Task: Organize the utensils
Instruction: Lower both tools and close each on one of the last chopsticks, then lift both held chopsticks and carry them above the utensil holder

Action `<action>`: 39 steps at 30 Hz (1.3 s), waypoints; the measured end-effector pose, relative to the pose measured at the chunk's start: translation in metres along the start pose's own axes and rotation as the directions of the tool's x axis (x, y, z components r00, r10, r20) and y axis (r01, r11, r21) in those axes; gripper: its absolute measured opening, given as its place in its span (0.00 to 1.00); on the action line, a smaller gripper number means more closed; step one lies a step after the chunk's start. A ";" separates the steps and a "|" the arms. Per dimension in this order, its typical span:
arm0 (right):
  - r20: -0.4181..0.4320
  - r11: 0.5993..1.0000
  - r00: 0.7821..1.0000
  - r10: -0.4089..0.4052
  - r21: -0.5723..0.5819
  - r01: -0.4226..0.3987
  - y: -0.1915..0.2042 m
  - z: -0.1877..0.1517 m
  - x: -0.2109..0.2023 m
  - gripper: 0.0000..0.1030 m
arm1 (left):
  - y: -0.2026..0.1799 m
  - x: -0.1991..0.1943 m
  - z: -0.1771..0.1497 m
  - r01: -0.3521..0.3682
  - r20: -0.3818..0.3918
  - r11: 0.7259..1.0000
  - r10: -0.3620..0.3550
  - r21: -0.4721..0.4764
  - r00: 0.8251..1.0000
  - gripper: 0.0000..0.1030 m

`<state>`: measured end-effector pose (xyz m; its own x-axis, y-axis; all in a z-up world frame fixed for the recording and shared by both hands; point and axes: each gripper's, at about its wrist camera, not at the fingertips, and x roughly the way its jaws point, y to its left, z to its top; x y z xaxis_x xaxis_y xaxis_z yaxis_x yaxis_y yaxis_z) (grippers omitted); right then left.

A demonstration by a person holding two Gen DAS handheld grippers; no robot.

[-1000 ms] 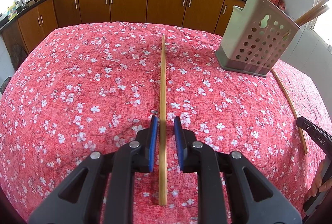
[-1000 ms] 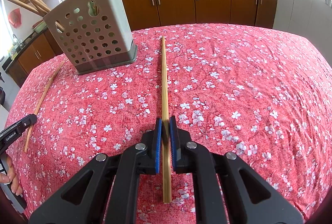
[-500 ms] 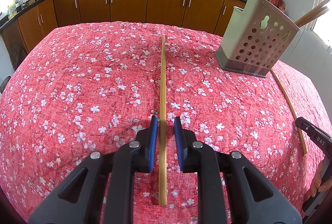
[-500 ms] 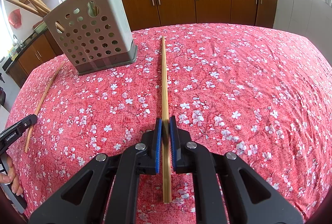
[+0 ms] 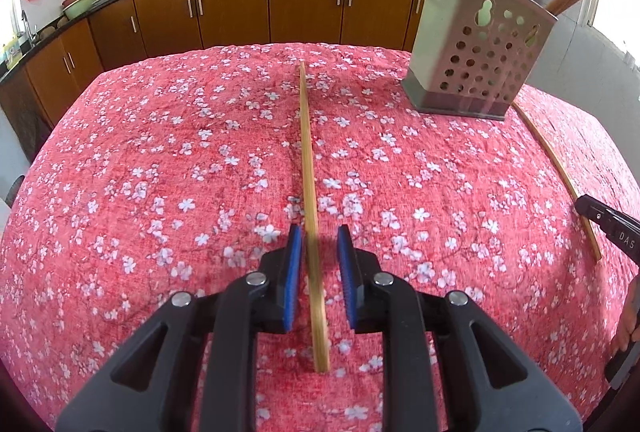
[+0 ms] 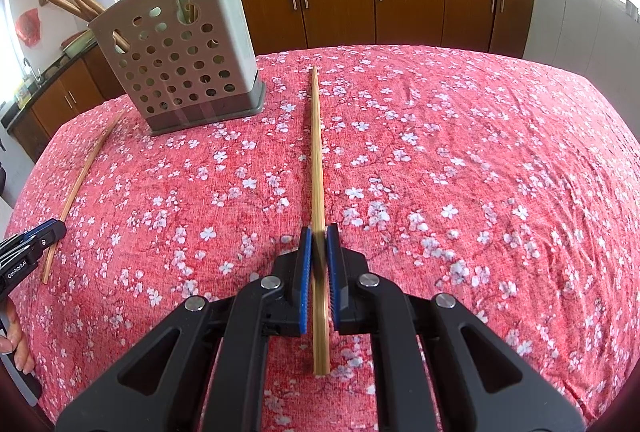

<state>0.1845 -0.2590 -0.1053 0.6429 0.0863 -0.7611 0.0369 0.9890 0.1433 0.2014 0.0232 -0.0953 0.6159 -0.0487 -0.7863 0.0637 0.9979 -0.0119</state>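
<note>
A bamboo chopstick (image 5: 309, 168) lies on the red floral tablecloth (image 5: 160, 160) between the pads of my left gripper (image 5: 317, 238); the jaws stand a little apart from it, open. My right gripper (image 6: 319, 237) is shut on a second chopstick (image 6: 317, 152), which runs forward over the cloth (image 6: 480, 152). A grey perforated utensil holder (image 5: 478, 52) with several chopsticks stands at the far right of the left wrist view, and at the far left of the right wrist view (image 6: 180, 60).
Each gripper shows in the other's view by the other's chopstick: the right gripper (image 5: 608, 232), the left gripper (image 6: 28, 248). Wooden kitchen cabinets (image 5: 304, 0) and a counter with woks stand behind the table.
Both views have shifted slightly; the holder looks a little closer. My right gripper keeps its hold on the chopstick, and my left gripper's jaws stay slightly apart around theirs.
</note>
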 end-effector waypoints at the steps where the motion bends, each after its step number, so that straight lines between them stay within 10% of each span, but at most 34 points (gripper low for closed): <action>1: 0.000 1.000 1.000 0.000 -0.001 0.000 0.000 -0.001 -0.001 0.09 | 0.001 0.000 -0.001 0.000 0.000 1.000 0.000 -0.001 1.000 0.19; 17: 0.012 1.000 1.000 0.006 -0.019 -0.006 0.001 -0.001 -0.010 0.08 | 0.014 -0.008 -0.003 -0.014 -0.003 1.000 0.014 -0.011 1.000 0.08; 39: 0.267 0.999 0.963 0.031 0.013 -0.036 -0.009 0.038 -0.093 0.08 | 0.017 -0.102 0.039 0.045 0.258 0.998 -0.035 -0.032 0.966 0.08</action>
<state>0.1539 -0.2808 -0.0117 0.8245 0.0822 -0.5599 0.0234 0.9836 0.1789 0.1703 0.0439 0.0093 0.7948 -0.0928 -0.5997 0.0658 0.9956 -0.0668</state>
